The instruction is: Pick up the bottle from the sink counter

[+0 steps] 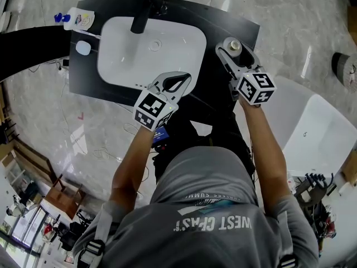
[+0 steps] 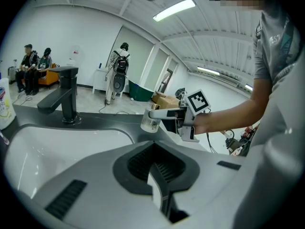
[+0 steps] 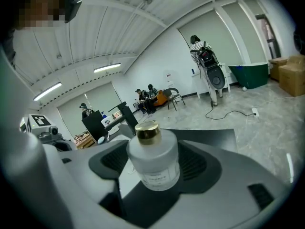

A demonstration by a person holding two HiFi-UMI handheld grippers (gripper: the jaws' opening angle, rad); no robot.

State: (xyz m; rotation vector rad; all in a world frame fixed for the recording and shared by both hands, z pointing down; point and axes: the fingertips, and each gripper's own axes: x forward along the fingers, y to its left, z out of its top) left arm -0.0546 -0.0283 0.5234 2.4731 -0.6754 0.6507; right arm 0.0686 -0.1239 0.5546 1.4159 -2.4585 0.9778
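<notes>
Glossy, grey-veined stone floor (image 1: 67, 121) surrounds a flat matte black counter (image 1: 234, 22) that holds a smooth white basin (image 1: 120, 57), rectangular with rounded corners. A boxy black faucet (image 1: 143, 7) reaches over the basin's far rim. On the counter's far left corner lies a white plastic container (image 1: 78, 19) with a blue cap, and a small pale round object (image 1: 82, 47) sits just beside the basin's left edge.

At the counter's right side, the right gripper (image 1: 233, 49) is clamped on the bottle (image 3: 152, 163), a squat cylinder of frosted glass with a pale label low on its front and a shiny gold cap (image 3: 148, 131). The ribbed black pads (image 3: 193, 162) press against its sides, and it stands upright between them. From the left gripper view the bottle's base sits close to the counter top; whether it touches or has just cleared the surface is hard to judge from that angle.

The left gripper (image 1: 187, 77) hangs over the basin's near rim, well apart from the bottle. Its pale grey fingers bow outward and meet at the tips, so the jaws are closed with nothing between them; only a thin sliver of white basin shows through the dark ribbed lining.

Each gripper carries a white cube (image 1: 153, 109) printed with black square markers. The person holding them wears a grey T-shirt (image 1: 206, 205) with both forearms bare.
</notes>
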